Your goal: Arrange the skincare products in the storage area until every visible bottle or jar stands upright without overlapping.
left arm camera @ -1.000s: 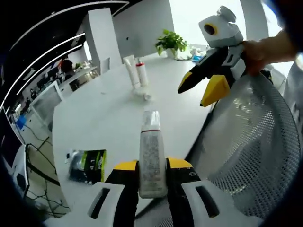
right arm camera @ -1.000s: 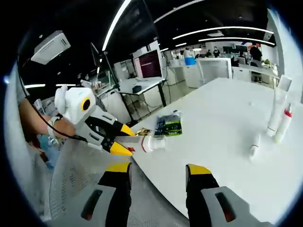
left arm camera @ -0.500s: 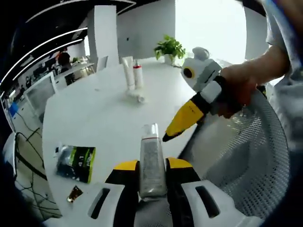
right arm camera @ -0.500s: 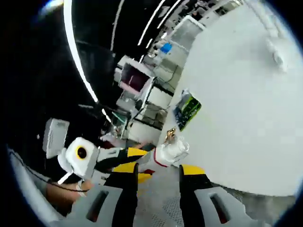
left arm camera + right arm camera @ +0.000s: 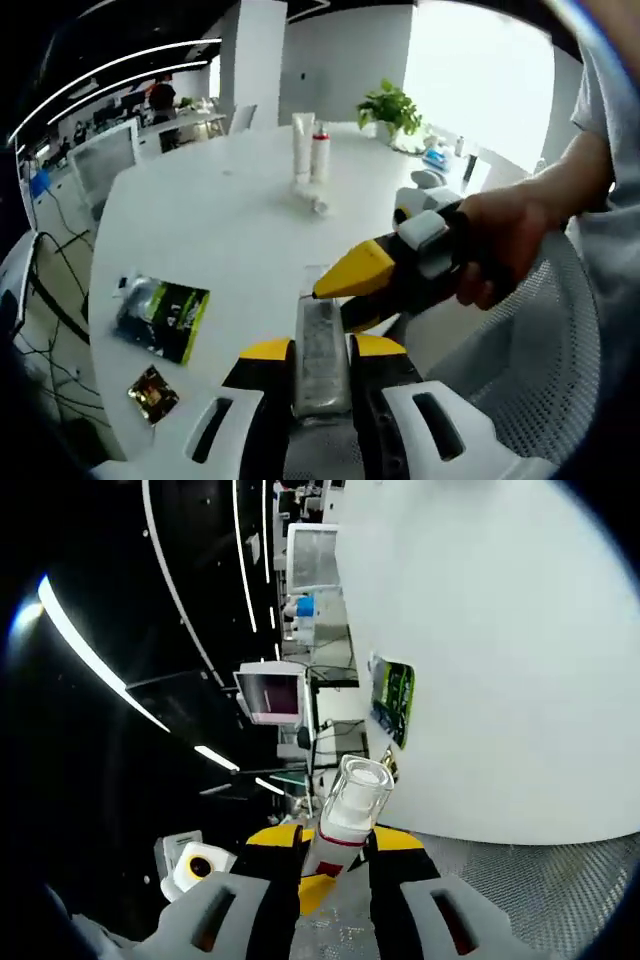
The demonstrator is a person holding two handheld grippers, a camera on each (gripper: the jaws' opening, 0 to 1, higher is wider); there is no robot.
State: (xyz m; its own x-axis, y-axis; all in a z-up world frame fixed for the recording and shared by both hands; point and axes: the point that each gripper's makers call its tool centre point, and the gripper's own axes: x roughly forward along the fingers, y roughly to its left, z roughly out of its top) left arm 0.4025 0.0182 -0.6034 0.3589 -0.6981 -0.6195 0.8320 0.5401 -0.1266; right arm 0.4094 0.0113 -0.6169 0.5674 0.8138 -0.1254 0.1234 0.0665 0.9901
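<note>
Leftmost in the left gripper view, on the white table (image 5: 230, 230): a green-and-black sachet (image 5: 162, 318), flat, with a small shiny wrapper (image 5: 153, 393) just beside it near the table edge. Farther back, around the table's middle: two upright tubes (image 5: 311, 154) side by side, one white-capped, one red-capped, and a small tube (image 5: 313, 199) lying just in front of them. At the far edge, a potted plant (image 5: 393, 107). At bottom centre, left gripper (image 5: 322, 352) clamped on the body of a clear-capped tube (image 5: 321, 342), jaws tight against both its sides. Crossing in from the right, right gripper (image 5: 345, 290) with yellow jaw tips over the tube's upper end, carried by a person's hand (image 5: 505, 245); below and right of that, a mesh chair back (image 5: 520, 390).

Leftmost in the right gripper view, low down: left gripper (image 5: 290, 875) reaching in behind the tube. At centre, the tube (image 5: 347, 815) with its clear cap and red band rising between the right gripper (image 5: 335, 845) jaws, which sit closed against its neck. Thus held at both ends, off the table. Beyond, the sachet (image 5: 393, 697) at the edge of the table (image 5: 510, 670).
</note>
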